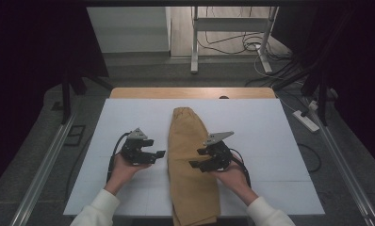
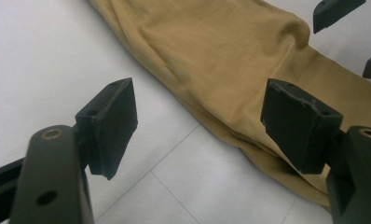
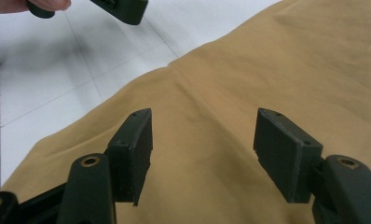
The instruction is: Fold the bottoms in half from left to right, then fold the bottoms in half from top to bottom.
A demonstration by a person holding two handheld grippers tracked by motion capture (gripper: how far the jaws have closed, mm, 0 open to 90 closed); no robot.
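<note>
Tan trousers (image 1: 191,160) lie folded lengthwise mid-counter (image 1: 270,141). Left gripper (image 1: 158,154) beside the edge, right gripper (image 1: 195,164) over the cloth; both fingers apart, empty. Tip: go low, pinch edge cleanly w/ both.

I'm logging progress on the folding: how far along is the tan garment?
Done: the tan garment already lies folded lengthwise into a narrow strip on the white table. In hand: nothing; the left gripper waits beside it and the right gripper hovers over it, both with open, empty jaws. Left: probably the crosswise folds, since the strip is full length and overhangs the near edge.
</note>
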